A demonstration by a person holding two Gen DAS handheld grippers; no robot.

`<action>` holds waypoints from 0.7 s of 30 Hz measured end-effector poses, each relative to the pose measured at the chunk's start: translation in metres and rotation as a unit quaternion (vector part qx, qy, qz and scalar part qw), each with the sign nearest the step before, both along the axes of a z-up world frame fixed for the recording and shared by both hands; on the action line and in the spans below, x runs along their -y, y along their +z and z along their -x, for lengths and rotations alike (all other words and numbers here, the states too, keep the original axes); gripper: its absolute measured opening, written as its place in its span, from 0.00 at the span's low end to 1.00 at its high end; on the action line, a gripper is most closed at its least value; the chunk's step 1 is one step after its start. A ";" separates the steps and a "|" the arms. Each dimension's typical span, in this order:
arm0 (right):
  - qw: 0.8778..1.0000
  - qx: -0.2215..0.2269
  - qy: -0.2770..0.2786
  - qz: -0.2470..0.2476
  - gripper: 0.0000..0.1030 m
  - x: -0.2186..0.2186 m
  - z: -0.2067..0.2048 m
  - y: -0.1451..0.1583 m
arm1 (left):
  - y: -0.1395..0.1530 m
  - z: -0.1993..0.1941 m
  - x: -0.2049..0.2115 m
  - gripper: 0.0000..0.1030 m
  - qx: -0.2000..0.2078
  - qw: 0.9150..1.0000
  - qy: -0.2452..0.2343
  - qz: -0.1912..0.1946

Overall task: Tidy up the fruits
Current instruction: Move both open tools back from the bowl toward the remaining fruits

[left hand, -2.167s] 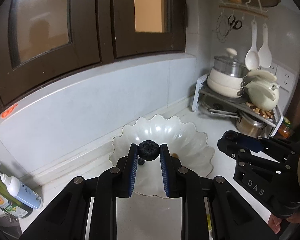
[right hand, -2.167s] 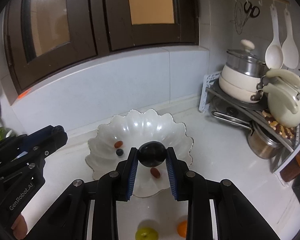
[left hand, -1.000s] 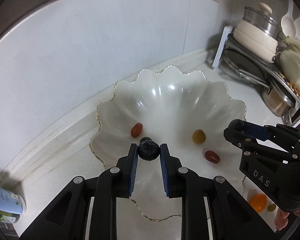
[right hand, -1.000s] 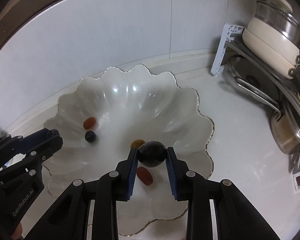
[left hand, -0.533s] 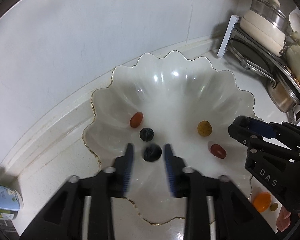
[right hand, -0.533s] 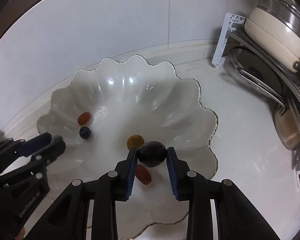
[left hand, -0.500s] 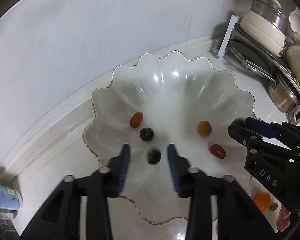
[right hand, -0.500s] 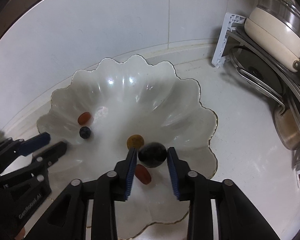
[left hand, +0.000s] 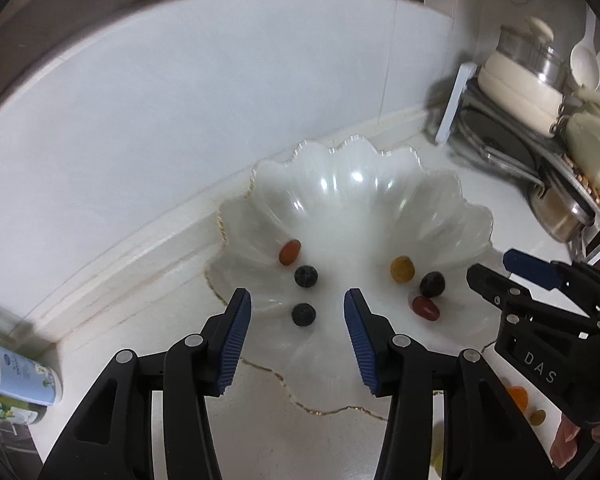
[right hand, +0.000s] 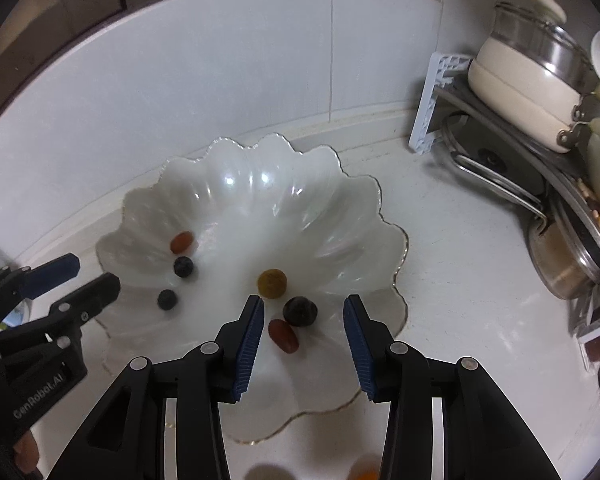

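— How many fruits are in that scalloped white bowl on the counter?

— Six. Two blueberries, one behind the other, with an orange-red cherry tomato just behind them on the left side. On the right side sit a yellow tomato, a dark grape and a red oblong tomato, bunched close together.

— Which way does the red one lie?

— Its long axis runs slantwise, from up-left by the yellow tomato to down-right toward the bowl's near rim. The orange-red one tilts the other way. The rest are too round to point anywhere.

— And the grippers?

— Two, one in each hand. The left gripper hangs over the nearer blueberry, its jaws just spread apart, pads clear of it. The right gripper has likewise just been opening; the grape lies loose in the bowl between its blue pads, untouched.

— Anything outside the bowl?

— An orange fruit and a small olive-coloured one on the counter, nearer us.
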State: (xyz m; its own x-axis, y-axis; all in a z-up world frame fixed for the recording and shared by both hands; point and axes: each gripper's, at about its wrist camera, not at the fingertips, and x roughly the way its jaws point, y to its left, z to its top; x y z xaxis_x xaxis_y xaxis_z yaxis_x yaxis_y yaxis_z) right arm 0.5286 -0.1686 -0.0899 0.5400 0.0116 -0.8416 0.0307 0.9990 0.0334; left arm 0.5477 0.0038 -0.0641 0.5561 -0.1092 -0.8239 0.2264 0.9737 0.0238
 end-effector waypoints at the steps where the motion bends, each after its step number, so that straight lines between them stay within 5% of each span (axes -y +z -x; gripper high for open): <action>1: 1.000 0.006 -0.001 0.000 0.41 0.000 0.004 0.003 | 0.004 0.003 -0.001 0.47 0.007 1.000 0.002 0.000; 21: 0.995 0.099 -0.023 -0.018 0.41 -0.008 0.081 0.058 | 0.067 0.078 -0.012 0.51 0.106 0.994 -0.012 0.029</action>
